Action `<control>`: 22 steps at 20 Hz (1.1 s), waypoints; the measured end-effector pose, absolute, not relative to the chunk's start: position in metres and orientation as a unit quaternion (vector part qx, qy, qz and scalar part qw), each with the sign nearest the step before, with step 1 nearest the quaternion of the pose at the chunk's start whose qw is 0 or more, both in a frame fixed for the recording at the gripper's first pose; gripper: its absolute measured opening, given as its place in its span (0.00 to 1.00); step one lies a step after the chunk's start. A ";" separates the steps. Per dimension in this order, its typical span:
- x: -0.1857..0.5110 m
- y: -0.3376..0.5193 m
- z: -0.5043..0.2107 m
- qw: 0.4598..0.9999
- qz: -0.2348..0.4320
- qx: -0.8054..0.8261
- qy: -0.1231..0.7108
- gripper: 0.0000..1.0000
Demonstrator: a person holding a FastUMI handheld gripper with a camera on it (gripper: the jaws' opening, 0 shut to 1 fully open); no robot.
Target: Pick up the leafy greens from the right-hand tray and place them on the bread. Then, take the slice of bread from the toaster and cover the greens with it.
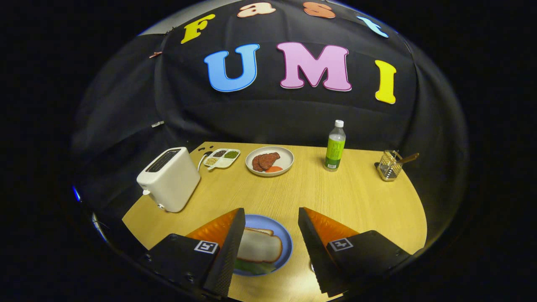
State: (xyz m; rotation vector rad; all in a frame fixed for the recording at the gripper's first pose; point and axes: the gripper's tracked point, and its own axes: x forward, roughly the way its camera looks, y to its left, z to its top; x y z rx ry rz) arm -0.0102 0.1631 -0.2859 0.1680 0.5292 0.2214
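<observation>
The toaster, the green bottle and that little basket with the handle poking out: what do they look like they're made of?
The toaster looks like smooth white plastic with a soft sheen, though painted metal is possible. The bottle seems clear plastic with a green label and white cap. The basket looks like shiny metal wire; the handle in it appears wooden. The hand-held gripper hangs open above the blue plate.

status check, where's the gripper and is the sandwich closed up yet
Gripper open, empty, above the blue plate. Bread slice lies over the greens. Toaster off to the side, nothing blocking.

Fingers apart, bread between
</observation>
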 end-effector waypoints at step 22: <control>-0.020 0.047 -0.139 0.983 0.128 0.063 0.116 0.92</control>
